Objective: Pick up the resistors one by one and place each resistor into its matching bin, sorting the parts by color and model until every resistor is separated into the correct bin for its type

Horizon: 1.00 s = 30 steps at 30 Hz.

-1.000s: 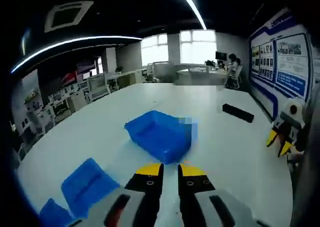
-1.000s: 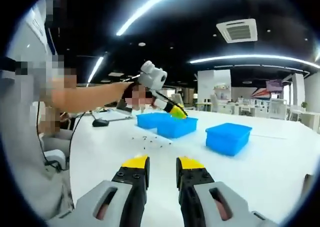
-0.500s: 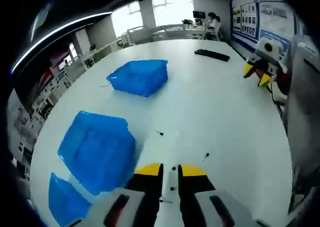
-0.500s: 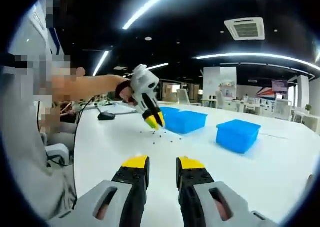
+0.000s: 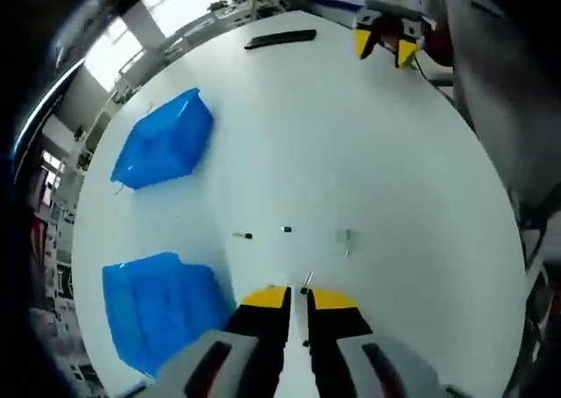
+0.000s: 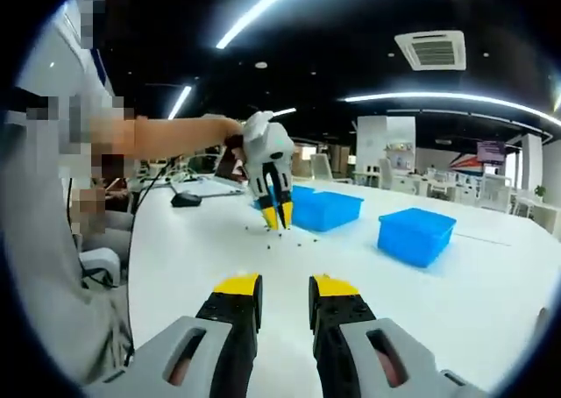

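Pick step: left gripper [image 5: 297,298], jaws a narrow slit apart and holding nothing, hangs over resistors [image 5: 287,230] scattered on the white table [image 5: 386,170] beside the blue bins [image 5: 165,138]; next, close on one; right gripper [image 6: 284,286] idles slightly parted, empty.

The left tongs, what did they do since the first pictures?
The left tongs swung from over the blue bin down to the small resistors on the white table, tips pointing down, nearly shut, nothing visibly gripped. The right tongs stayed low and slightly open; both bins stayed put.
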Each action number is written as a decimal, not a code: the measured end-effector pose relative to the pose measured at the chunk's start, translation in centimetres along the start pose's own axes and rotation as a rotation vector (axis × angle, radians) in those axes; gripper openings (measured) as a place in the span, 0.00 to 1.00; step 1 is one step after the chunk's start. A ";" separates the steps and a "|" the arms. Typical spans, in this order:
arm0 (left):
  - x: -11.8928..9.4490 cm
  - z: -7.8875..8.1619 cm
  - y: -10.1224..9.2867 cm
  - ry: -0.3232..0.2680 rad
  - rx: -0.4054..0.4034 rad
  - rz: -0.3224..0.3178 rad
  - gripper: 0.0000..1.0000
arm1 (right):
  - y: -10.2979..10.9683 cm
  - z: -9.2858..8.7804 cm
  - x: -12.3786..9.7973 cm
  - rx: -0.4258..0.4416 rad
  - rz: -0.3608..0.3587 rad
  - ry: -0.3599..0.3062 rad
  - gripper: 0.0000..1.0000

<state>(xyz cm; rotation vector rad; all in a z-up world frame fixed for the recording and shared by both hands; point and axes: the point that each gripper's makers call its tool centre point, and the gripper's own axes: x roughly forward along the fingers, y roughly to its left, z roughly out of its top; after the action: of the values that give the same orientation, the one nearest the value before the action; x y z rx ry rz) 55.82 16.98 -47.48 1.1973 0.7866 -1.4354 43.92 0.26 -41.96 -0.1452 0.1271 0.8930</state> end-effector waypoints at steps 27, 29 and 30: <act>1.0 -0.5 -0.2 0.160 0.103 -0.157 0.05 | -0.8 -0.4 0.9 -0.016 -0.001 0.006 0.24; 0.9 -0.6 -0.2 0.156 0.106 -0.147 0.05 | -0.7 -0.3 0.9 -0.013 0.001 0.003 0.24; 0.9 -0.6 -0.2 0.149 0.100 -0.141 0.05 | -0.6 -0.3 0.9 -0.012 0.002 0.002 0.24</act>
<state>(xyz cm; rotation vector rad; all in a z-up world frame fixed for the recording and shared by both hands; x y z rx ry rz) 55.85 17.30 -48.50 1.3603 0.9259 -1.5276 44.94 0.49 -42.31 -0.1571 0.1237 0.8954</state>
